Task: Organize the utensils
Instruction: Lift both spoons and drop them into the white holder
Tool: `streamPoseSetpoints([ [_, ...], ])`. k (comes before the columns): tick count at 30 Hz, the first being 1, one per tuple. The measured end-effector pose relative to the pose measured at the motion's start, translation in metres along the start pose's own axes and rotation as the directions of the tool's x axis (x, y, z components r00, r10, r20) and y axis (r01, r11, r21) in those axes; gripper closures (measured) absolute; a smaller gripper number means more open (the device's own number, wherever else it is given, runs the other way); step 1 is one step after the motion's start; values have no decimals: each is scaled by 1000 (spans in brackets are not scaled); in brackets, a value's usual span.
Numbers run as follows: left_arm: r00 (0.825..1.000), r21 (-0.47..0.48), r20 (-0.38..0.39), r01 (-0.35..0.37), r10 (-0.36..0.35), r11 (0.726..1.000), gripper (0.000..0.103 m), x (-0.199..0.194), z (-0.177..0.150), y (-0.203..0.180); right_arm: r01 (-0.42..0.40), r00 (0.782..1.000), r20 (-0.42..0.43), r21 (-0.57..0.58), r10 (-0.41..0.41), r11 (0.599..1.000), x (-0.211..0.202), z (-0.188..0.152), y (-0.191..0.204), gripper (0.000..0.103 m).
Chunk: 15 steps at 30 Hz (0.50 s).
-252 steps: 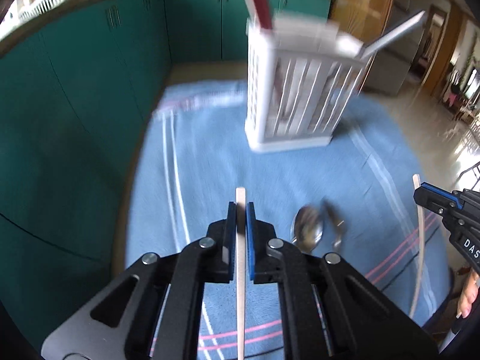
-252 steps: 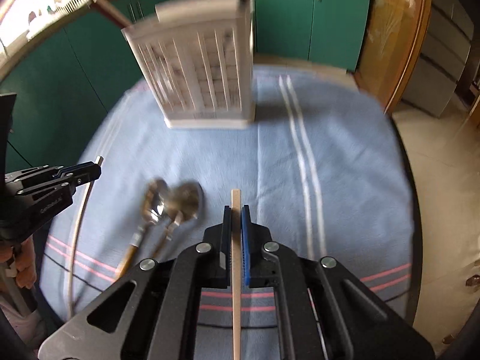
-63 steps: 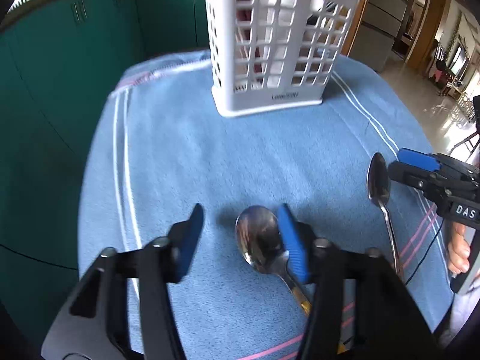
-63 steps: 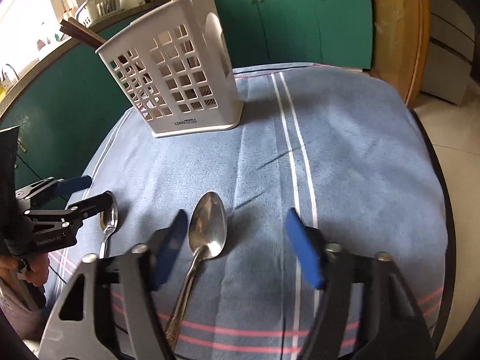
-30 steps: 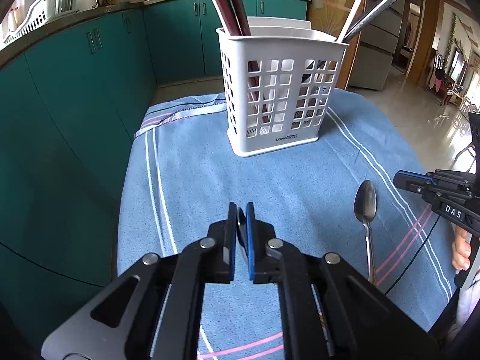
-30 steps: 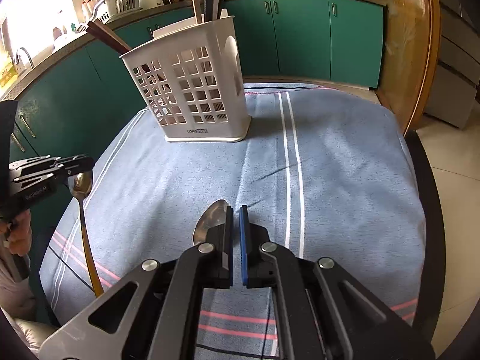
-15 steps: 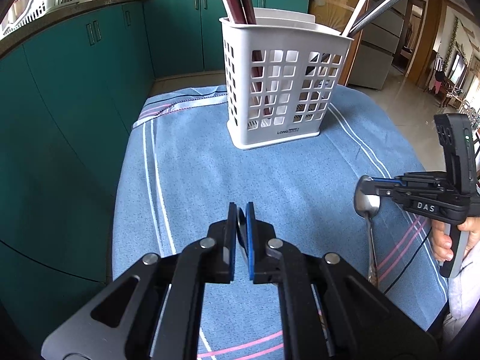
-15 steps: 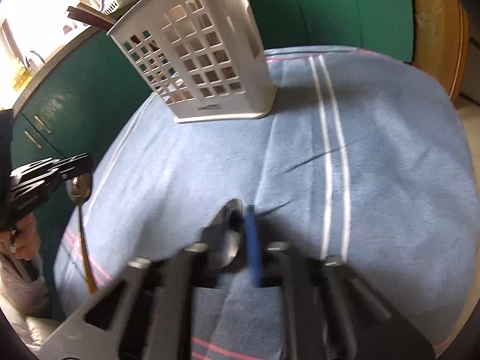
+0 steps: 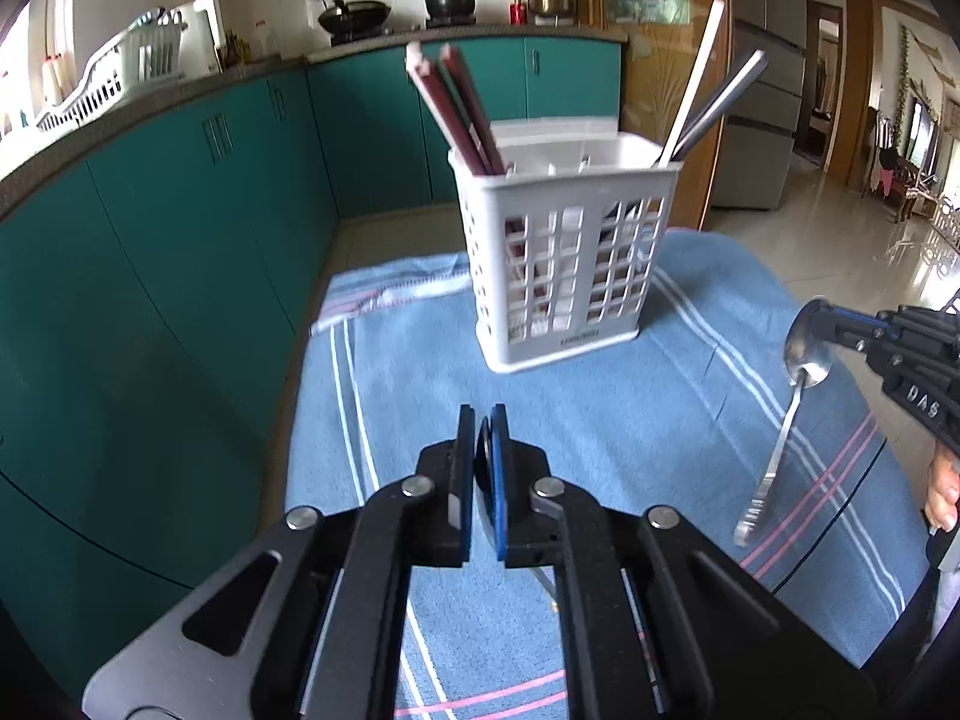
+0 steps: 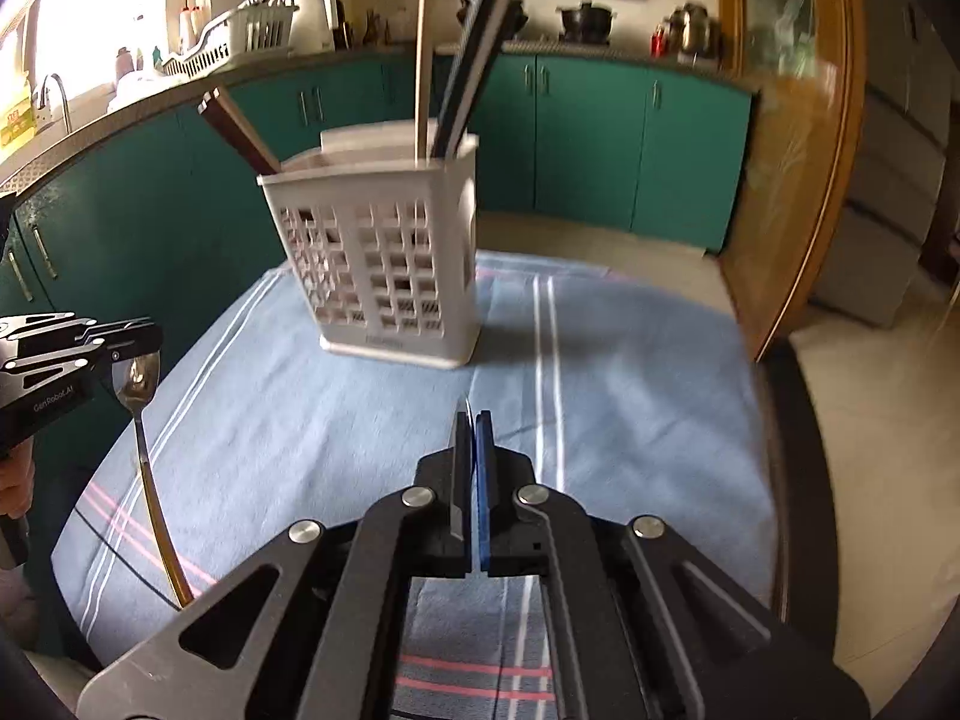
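A white slotted utensil holder [image 9: 564,252] stands on the blue striped cloth [image 9: 600,420], with dark red chopsticks, a pale chopstick and a grey handle in it; it also shows in the right wrist view [image 10: 384,264]. My left gripper [image 9: 483,438] is shut on the bowl of a gold-handled spoon [image 10: 144,438], which hangs handle down above the cloth. My right gripper [image 10: 471,444] is shut on the bowl of a silver spoon [image 9: 792,420], which also hangs handle down above the cloth.
Teal cabinets [image 9: 180,210] run along the left and back. A counter with a dish rack [image 9: 114,84] and pots [image 9: 450,0] lies behind. A wooden door frame [image 10: 798,180] stands at the right, beside the table's dark edge [image 10: 798,450].
Both grippers have closed on the two spoons that lay on the cloth and raised them. Both spoons now hang in the air, higher and closer to the holder's level.
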<state>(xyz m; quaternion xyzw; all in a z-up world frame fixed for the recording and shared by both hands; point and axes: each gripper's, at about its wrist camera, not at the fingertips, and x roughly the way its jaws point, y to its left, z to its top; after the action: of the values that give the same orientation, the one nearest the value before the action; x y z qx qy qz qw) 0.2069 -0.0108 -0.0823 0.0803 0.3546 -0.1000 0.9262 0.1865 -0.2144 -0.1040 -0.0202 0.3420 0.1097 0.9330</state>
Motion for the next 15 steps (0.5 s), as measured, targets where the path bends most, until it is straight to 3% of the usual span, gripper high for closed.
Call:
streamPoseSetpoints([
  [3, 999, 9, 38, -2, 2, 1000, 98, -11, 10, 0, 55, 998, -3, -41, -55, 998, 0, 7, 7, 101],
  [9, 982, -11, 185, -25, 27, 1000, 98, -54, 58, 11, 56, 996, 75, -79, -50, 995, -18, 39, 17, 101],
  [11, 968, -16, 247, -43, 46, 999, 98, -70, 78, 16, 69, 989, 136, -86, -57, 994, -32, 61, 21, 101],
  [15, 910, -56, 406, -71, 87, 996, 98, -109, 129, 28, 134, 956, 275, -109, -100, 985, -60, 112, 32, 101],
])
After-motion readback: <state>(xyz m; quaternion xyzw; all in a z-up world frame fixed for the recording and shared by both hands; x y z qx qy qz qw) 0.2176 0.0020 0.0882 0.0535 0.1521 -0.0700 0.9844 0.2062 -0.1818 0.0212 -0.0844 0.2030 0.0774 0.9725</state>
